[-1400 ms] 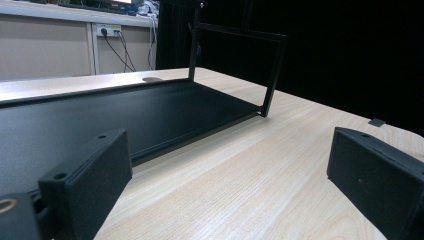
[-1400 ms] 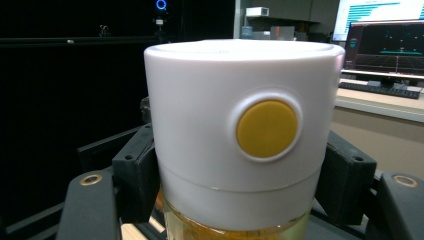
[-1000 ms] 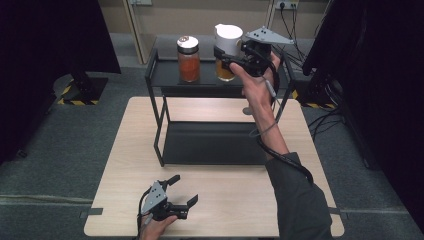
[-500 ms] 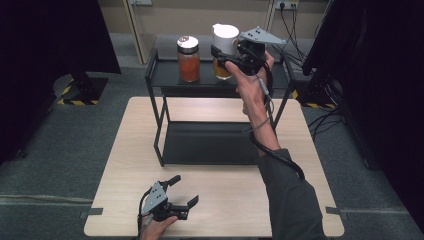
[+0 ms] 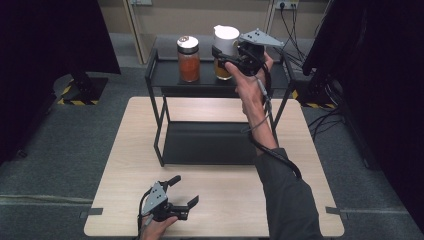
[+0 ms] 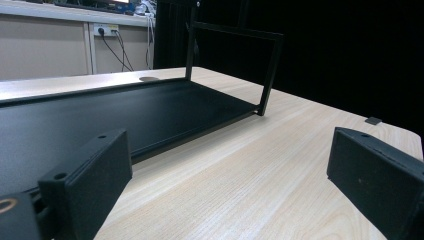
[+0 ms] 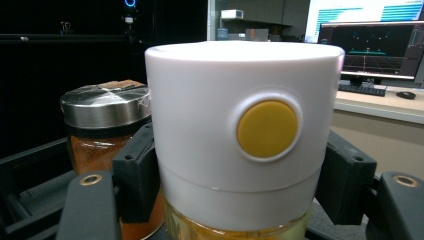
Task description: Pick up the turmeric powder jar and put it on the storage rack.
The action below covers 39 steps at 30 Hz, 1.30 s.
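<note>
Right gripper [image 5: 226, 56] clamps white-capped jar [image 5: 225, 50] above wooden table [image 5: 300, 150].

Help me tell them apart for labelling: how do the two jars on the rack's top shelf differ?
The white-capped jar has a tall white plastic cap with a yellow button and yellowish contents; the metal-lidded jar has a low shiny metal lid and orange-red contents. The white-capped jar stands taller. The right gripper is clamped on the white-capped jar; the metal-lidded jar stands free. Both are upright on the top shelf.
</note>
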Each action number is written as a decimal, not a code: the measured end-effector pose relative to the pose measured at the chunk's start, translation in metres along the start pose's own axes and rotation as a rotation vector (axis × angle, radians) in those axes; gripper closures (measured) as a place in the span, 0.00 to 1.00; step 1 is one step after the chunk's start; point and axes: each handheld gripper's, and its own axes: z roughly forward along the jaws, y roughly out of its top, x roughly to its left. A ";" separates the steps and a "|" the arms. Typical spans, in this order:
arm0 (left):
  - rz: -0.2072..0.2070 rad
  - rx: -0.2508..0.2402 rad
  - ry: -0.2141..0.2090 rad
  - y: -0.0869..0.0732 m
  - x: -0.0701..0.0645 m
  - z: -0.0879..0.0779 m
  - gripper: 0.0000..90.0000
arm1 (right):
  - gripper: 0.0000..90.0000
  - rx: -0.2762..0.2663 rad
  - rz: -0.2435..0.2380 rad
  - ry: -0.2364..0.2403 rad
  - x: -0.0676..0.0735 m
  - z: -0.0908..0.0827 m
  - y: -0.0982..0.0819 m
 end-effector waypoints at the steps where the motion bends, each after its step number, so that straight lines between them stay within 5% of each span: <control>1: 0.000 0.000 0.000 0.000 0.000 0.000 0.04 | 0.34 0.000 0.002 0.001 0.000 0.000 0.000; 22: 0.004 -0.001 -0.001 0.000 0.000 0.000 0.04 | 0.33 0.000 -0.004 -0.001 -0.002 0.002 -0.007; 32: 0.006 0.001 0.000 0.000 -0.001 0.000 0.04 | 0.04 0.003 -0.003 -0.036 0.006 -0.005 -0.003; 39: 0.004 0.001 0.003 0.000 0.000 0.000 0.04 | 0.02 0.001 0.008 -0.026 0.005 -0.010 -0.005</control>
